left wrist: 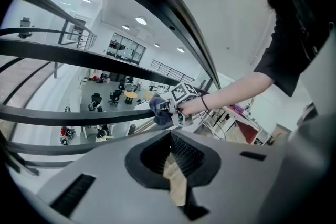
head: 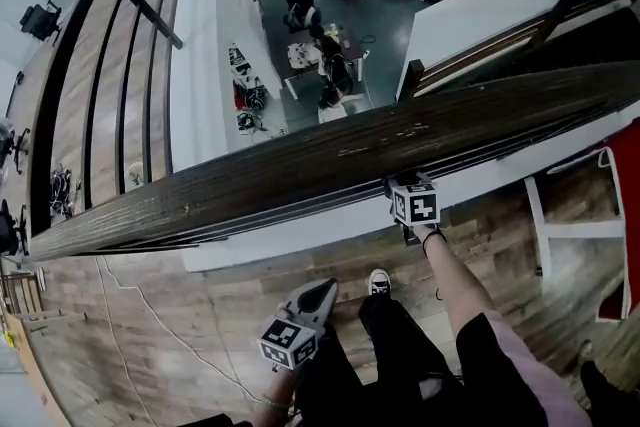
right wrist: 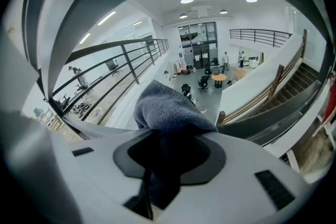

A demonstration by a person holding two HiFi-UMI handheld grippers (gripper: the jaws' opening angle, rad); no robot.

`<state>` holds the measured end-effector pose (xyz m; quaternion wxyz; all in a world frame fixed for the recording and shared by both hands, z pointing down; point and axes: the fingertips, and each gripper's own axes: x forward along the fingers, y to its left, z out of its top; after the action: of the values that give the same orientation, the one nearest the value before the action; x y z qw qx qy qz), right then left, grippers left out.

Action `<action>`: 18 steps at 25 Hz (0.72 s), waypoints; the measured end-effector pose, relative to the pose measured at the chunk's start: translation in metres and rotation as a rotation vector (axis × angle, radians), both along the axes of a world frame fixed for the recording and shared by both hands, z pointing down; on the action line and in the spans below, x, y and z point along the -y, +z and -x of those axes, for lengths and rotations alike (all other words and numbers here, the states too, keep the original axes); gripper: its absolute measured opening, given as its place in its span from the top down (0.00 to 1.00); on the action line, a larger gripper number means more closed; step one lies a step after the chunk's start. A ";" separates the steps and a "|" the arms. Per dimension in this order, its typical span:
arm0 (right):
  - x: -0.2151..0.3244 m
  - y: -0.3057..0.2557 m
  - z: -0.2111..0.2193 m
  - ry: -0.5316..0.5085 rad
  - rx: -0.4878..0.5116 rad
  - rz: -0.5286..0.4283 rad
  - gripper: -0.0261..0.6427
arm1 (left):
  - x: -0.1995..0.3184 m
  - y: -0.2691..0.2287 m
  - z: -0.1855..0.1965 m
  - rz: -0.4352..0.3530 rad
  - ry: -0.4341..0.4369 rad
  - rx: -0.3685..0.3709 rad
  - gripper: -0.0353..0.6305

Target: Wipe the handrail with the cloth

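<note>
Clamping the cloth (right wrist: 168, 110) in the right claw (right wrist: 170, 140), jaws clenched on a bunched blue-grey fold, with the free fabric bulging forward past the tips. Sets that claw at the near edge of the wooden handrail (head: 330, 150), about midway along the visible run, marker cube (head: 415, 203) uppermost and the holding hand (head: 432, 237) just behind. Hides the cloth from the head view beneath the cube and the rail edge. Shows it in the left gripper view as a dark blue wad just beside the black bars (left wrist: 63, 115) below the rail. Gives no means of confirming contact between cloth and handrail. Holds the left claw (head: 318, 299) low and well apart from the handrail, above the wooden floor (head: 180, 315) and beside the person's legs (head: 400, 345), tips aimed up toward the right claw. Presents its jaws drawn together with nothing gripped, only a thin sliver of floor visible through the slit between the black pads (left wrist: 184, 152). Runs the handrail diagonally from lower left to upper right, above a lower level with office chairs (head: 298, 0).
</note>
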<state>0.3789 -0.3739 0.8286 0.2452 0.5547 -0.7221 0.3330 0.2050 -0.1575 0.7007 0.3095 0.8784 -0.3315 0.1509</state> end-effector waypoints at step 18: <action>0.008 0.003 -0.249 0.149 -0.103 0.017 0.81 | 0.025 0.005 -0.107 0.028 0.135 0.059 0.94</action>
<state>0.6274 -0.3818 0.8312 0.2611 0.6212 -0.6624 0.3274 0.3123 -0.1828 0.7056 0.3012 0.8895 -0.2781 0.2018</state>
